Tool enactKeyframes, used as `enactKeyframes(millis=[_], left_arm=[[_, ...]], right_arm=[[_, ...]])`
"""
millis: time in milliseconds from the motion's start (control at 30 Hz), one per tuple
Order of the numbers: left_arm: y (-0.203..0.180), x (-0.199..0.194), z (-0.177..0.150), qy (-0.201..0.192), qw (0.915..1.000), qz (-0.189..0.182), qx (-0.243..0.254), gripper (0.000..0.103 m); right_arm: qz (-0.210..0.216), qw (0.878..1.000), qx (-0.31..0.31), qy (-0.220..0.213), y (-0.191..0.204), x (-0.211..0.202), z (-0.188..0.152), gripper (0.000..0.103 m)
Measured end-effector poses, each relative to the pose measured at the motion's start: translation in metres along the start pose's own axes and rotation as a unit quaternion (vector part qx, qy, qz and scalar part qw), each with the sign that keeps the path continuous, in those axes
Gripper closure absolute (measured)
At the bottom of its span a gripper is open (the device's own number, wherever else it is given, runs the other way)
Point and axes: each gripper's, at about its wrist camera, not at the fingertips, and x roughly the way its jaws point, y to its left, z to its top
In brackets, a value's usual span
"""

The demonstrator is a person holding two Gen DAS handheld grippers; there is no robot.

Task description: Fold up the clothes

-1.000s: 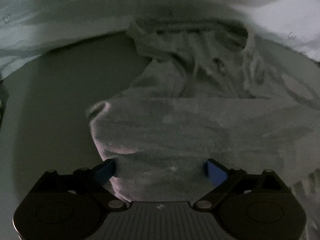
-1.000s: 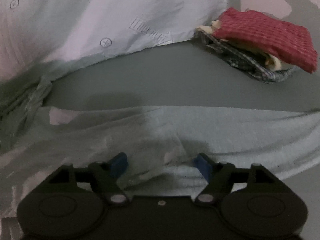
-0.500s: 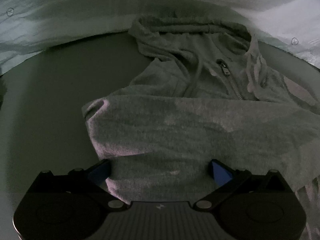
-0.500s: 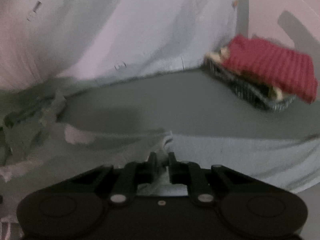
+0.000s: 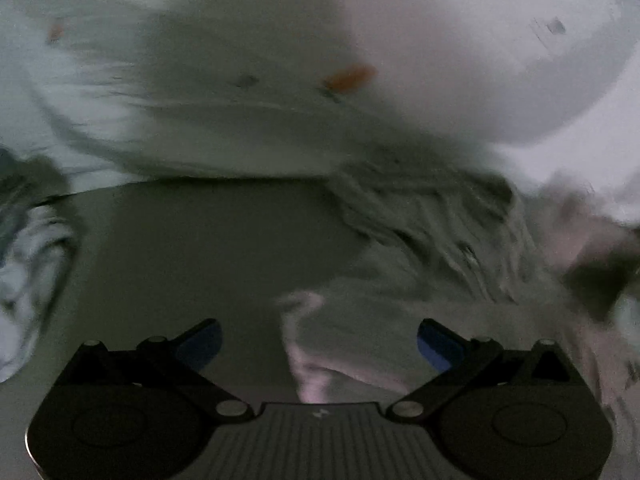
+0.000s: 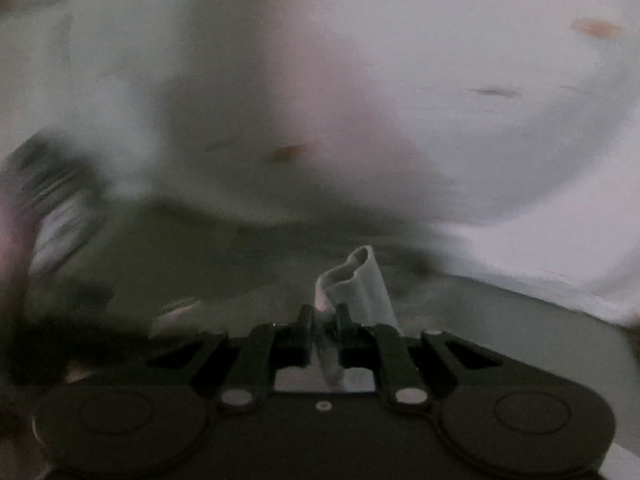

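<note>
A grey zip hoodie [image 5: 420, 264] lies crumpled on the dark grey table [image 5: 200, 248], to the right in the blurred left wrist view. My left gripper [image 5: 318, 340] is open, its blue pads wide apart, with the hoodie's folded edge lying between them. In the right wrist view my right gripper [image 6: 324, 320] is shut on a light grey fold of the hoodie [image 6: 356, 284], which stands up from the jaws above the table [image 6: 520, 328].
A white patterned sheet [image 5: 280, 80] hangs behind the table and fills the top of both views [image 6: 480, 120]. A blurred pile of cloth [image 5: 28, 264] sits at the left table edge. A blurred dark striped thing [image 6: 56, 200] shows at left in the right wrist view.
My right gripper, shut on the hoodie fold, has lifted and swung left; the red stack has left its view. My left gripper stayed open and moved left, so the hoodie now lies further right.
</note>
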Motion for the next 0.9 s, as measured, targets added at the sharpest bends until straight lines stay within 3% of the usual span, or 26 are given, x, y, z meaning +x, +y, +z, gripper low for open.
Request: enactKeyframes(millis=[33,67,133,200,300,400,467,600,700,833,900], left_arm=[[0.009,-0.001,-0.001,0.000,0.9999,0.007,-0.015,0.000],[0.017,-0.001,-0.003,0.003,0.9994,0.013,-0.031,0.000],[0.034,0.002,-0.007,0.018,0.9975,0.027,-0.062,0.000],[0.045,0.007,-0.012,0.035,0.9953,0.033,-0.084,0.000],[0.048,0.011,-0.016,0.044,0.9940,0.024,-0.097,0.000],[0.036,0.016,-0.016,0.051,0.9950,0.009,-0.085,0.000],[0.019,0.018,-0.015,0.052,0.9969,-0.007,-0.059,0.000],[-0.020,0.018,-0.018,0.063,0.9974,-0.016,0.031,0.000],[-0.036,0.014,-0.027,0.082,0.9942,-0.031,0.063,0.000],[-0.042,-0.004,-0.038,0.110,0.9905,-0.059,0.058,0.000],[-0.048,-0.020,-0.044,0.108,0.9894,-0.064,0.072,0.000]], right_arm=[[0.023,0.999,-0.024,0.017,0.019,0.010,-0.004,0.087],[0.049,0.996,-0.054,0.048,0.042,0.025,-0.013,0.070],[0.073,0.990,-0.087,0.087,0.066,0.042,-0.028,0.056],[0.100,0.984,-0.099,0.106,0.075,0.045,-0.036,0.059],[0.105,0.986,-0.077,0.100,0.060,0.032,-0.033,0.058],[0.070,0.991,-0.051,0.097,0.036,0.025,-0.033,0.058],[0.024,0.993,-0.028,0.116,0.016,0.030,-0.039,0.062],[-0.048,0.986,0.029,0.160,-0.030,0.040,-0.059,0.063],[-0.061,0.979,0.051,0.189,-0.054,0.050,-0.072,0.060],[-0.089,0.970,0.128,0.185,-0.071,0.047,-0.085,0.028],[-0.088,0.970,0.145,0.175,-0.072,0.041,-0.091,0.021]])
